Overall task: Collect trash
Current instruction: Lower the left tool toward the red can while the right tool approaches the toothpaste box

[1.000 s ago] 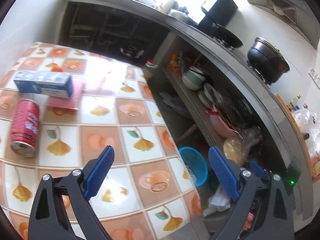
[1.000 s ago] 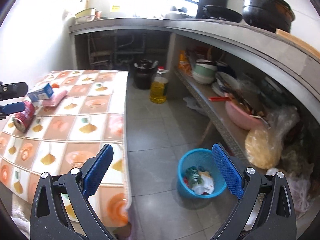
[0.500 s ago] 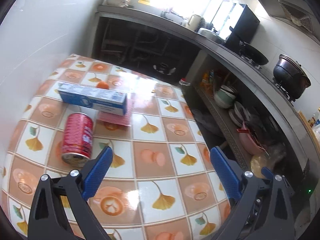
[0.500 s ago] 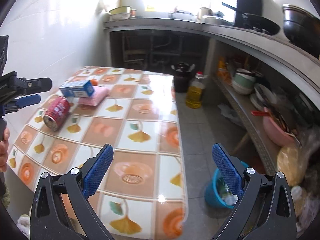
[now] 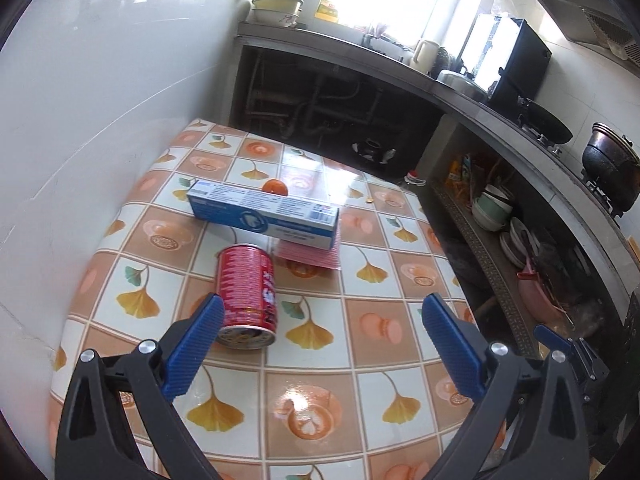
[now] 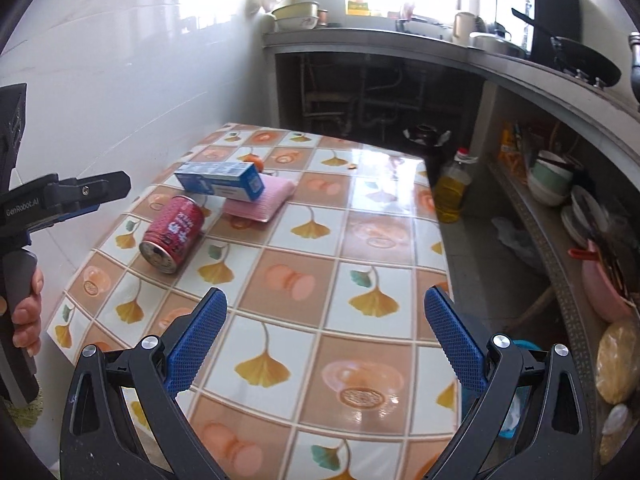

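The left gripper (image 5: 320,316) has its jaws released. Slide them around the red can (image 5: 247,290) at center frame, then squeeze gently.

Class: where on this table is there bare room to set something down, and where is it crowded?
Bare: the table's near half and counter-side edge. Crowded: the wall-side far corner, where the red can, blue box and pink cloth cluster.
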Action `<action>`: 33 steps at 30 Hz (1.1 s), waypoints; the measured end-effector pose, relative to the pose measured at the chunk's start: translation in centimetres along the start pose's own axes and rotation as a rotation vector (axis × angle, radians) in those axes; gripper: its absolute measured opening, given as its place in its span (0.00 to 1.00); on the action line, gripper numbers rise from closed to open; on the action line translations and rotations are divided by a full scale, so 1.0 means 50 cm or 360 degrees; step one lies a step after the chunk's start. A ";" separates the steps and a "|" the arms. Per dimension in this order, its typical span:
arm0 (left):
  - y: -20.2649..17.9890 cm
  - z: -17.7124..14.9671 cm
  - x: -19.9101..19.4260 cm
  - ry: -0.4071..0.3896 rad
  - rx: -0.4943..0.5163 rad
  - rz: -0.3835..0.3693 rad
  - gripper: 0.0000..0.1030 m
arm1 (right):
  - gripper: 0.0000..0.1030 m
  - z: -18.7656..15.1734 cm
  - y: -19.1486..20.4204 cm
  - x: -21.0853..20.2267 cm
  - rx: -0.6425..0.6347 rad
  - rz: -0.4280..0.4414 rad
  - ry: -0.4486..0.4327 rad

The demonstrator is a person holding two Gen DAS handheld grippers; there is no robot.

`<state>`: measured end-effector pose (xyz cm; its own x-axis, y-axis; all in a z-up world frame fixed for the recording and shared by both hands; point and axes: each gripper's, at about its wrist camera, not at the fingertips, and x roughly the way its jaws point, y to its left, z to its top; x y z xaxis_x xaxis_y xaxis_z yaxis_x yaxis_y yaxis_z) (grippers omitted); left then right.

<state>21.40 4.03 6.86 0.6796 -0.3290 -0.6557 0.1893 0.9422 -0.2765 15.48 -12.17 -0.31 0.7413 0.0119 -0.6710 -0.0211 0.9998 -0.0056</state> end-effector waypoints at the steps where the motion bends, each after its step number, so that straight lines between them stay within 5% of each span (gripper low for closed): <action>1: 0.004 0.000 0.000 0.0001 -0.0001 0.0006 0.94 | 0.92 0.004 0.005 0.003 0.0001 0.0020 0.0005; 33: 0.023 -0.015 0.003 0.0075 0.0017 0.0101 0.94 | 0.92 0.015 -0.002 0.025 0.0138 0.0140 0.0073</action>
<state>21.19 5.00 5.93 0.6564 -0.2709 -0.7041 0.1547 0.9618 -0.2259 16.92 -12.23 -0.57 0.7077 0.1008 -0.6993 -0.0252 0.9927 0.1177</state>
